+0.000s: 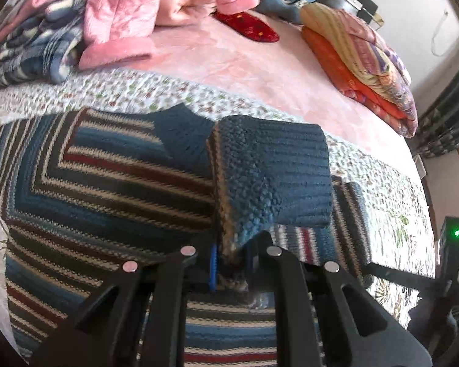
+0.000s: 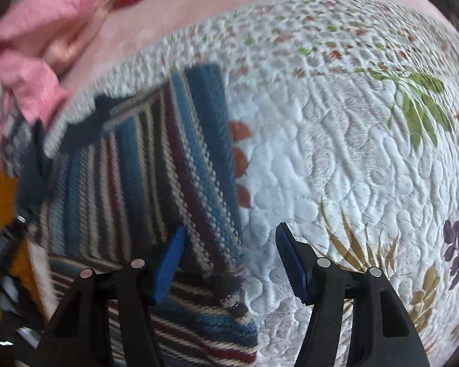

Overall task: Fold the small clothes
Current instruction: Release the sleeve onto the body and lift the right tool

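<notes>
striped knit sweater (image 1: 107,183) | left gripper (image 1: 229,263) pinching its blue cuff | right gripper (image 2: 229,260) spread

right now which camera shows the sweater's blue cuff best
The left wrist view: the left gripper holds the sleeve up, so the blue cuff sits sharp and central. The right wrist view shows only the sweater body, blurred, no clear cuff.
</notes>
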`<state>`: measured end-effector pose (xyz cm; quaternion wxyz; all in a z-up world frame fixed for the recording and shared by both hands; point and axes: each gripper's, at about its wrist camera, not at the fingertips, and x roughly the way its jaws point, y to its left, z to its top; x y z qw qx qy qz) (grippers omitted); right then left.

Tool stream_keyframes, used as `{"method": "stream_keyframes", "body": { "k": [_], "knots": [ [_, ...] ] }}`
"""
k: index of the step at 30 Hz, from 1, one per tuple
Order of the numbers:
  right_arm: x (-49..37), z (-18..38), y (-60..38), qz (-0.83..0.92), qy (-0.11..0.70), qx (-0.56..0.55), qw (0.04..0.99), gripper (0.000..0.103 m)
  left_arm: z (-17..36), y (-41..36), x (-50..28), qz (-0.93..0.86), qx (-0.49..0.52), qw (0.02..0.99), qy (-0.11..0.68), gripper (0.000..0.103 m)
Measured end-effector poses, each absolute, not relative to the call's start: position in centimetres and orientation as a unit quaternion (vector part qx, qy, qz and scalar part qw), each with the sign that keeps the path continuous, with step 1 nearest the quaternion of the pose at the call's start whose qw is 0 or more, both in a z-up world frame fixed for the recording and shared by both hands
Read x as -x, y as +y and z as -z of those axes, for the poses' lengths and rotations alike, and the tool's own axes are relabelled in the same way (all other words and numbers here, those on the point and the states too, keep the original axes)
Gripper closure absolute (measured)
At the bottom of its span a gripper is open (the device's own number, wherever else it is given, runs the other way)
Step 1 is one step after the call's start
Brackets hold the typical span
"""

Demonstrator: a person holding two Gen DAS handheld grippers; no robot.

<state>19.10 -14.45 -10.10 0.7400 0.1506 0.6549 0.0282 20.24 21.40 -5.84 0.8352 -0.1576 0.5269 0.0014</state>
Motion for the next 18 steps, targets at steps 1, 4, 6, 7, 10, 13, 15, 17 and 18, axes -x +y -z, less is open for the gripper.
{"method": "stream_keyframes", "body": {
  "k": [1,4,6,7,10,13,15,17,18],
  "knots": [
    [-19.1,10.5,-14.0,-0.024,0.659,-0.14,0.739,0.04,6.5,21.9,-20.3,-0.006,0.164,0.83,0.532,0.09],
    [-19.0,11.1,-13.7,-0.017,0.663,-0.133,0.736,0.04,7.7,23.7,-20.3,-0.023,0.181,0.821,0.541,0.086],
    [-19.0,11.2,-13.8,-0.016,0.664,-0.139,0.734,0.04,8.4,25.3,-20.3,-0.035,0.195,0.817,0.542,0.081],
    [-18.9,11.2,-13.8,-0.016,0.664,-0.14,0.735,0.04,8.5,26.1,-20.2,-0.043,0.197,0.817,0.54,0.078],
    [-18.9,11.4,-13.8,-0.016,0.664,-0.138,0.735,0.038,8.7,28.8,-19.8,-0.068,0.199,0.818,0.536,0.074],
    [-19.1,11.5,-13.5,-0.014,0.665,-0.138,0.734,0.038,8.1,31.5,-18.8,-0.101,0.196,0.821,0.527,0.073],
    [-19.4,10.8,-13.0,-0.011,0.658,-0.14,0.74,0.039,7.5,32.9,-18.2,-0.107,0.208,0.821,0.521,0.072],
    [-19.9,9.5,-12.9,-0.014,0.641,-0.137,0.755,0.04,6.7,33.5,-17.8,-0.107,0.213,0.825,0.513,0.068],
    [-20.0,8.4,-12.6,-0.023,0.628,-0.136,0.766,0.04,6.5,33.3,-17.8,-0.104,0.211,0.827,0.51,0.067]
  ]
}}
